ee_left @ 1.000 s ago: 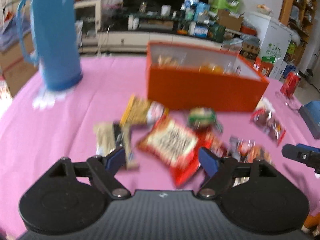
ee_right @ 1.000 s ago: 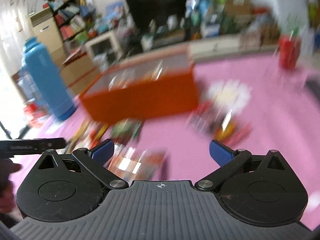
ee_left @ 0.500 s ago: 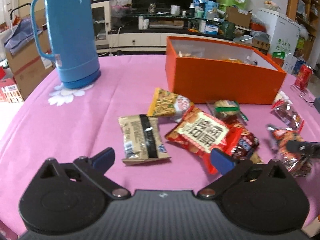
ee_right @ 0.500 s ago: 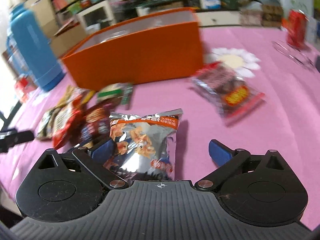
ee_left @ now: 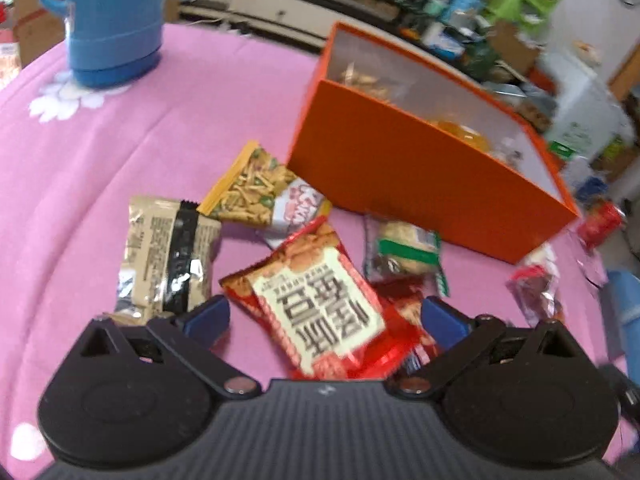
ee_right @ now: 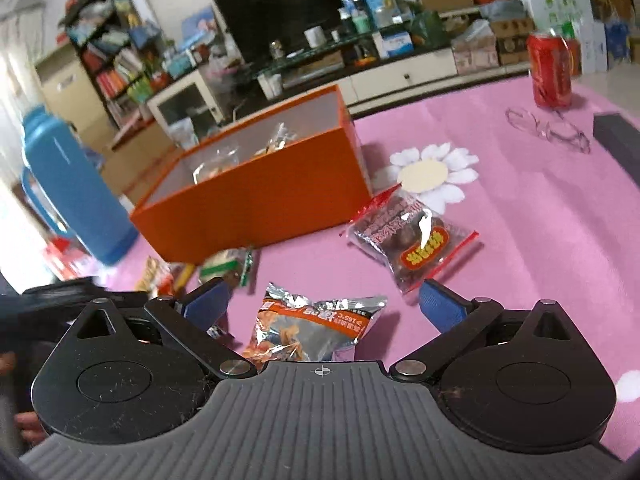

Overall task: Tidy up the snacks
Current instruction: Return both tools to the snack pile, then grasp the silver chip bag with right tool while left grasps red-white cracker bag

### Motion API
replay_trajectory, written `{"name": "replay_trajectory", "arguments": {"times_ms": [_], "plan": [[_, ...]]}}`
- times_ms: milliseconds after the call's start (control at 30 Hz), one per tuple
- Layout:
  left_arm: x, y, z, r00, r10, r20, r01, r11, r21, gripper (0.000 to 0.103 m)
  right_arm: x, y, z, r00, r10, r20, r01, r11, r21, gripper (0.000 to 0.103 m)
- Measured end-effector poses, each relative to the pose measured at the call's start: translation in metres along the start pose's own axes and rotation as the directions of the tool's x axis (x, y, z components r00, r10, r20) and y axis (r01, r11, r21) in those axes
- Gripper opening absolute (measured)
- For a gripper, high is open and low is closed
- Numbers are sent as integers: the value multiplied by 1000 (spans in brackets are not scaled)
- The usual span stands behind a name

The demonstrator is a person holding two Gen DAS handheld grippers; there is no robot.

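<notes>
Left gripper (ee_left: 325,318): jaws spread wide, gripping nothing, straddling red snack packet (ee_left: 320,300) in front of orange box (ee_left: 420,184). Beige packet with black stripe (ee_left: 168,256) just beside left blue finger, further from box. Yellow-edged packet (ee_left: 260,192) near box's front left corner. Green-labelled packet (ee_left: 404,252) directly before box front wall, partly over a dark red wrapper. Clear-and-red packet (ee_left: 536,284) off box's right end. Blue thermos (ee_left: 112,20) well left of box, on pink tablecloth (ee_left: 120,128).

Right gripper (ee_right: 324,306): jaws also wide apart, empty, silver-and-orange packet (ee_right: 308,328) between fingers, in front of box. Brown date packet (ee_right: 412,240) by box's right front corner. Red can (ee_right: 550,72) and clear glasses (ee_right: 548,128) well right of box. Loose wrapped snacks inside box.
</notes>
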State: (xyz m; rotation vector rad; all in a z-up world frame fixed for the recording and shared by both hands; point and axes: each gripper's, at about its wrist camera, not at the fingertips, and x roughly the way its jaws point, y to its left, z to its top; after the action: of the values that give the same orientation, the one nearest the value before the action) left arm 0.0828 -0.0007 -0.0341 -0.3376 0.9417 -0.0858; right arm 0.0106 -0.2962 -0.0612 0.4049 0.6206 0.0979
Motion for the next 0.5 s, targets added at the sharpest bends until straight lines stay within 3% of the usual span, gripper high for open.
{"name": "replay_trajectory", "arguments": {"times_ms": [100, 233, 333, 500], "plan": [[16, -9, 5, 998, 57, -23, -57, 998, 8, 94, -3, -12, 1, 999, 42, -5, -41, 997, 60, 93], [18, -6, 1, 997, 72, -37, -70, 996, 51, 68, -6, -21, 5, 998, 57, 10, -58, 993, 98, 93], [6, 2, -7, 997, 66, -47, -61, 992, 110, 64, -5, -25, 6, 999, 54, 8, -55, 992, 117, 93], [-27, 20, -43, 995, 84, -59, -68, 969, 238, 66, 5, -20, 1, 997, 61, -45, -56, 993, 102, 93]]}}
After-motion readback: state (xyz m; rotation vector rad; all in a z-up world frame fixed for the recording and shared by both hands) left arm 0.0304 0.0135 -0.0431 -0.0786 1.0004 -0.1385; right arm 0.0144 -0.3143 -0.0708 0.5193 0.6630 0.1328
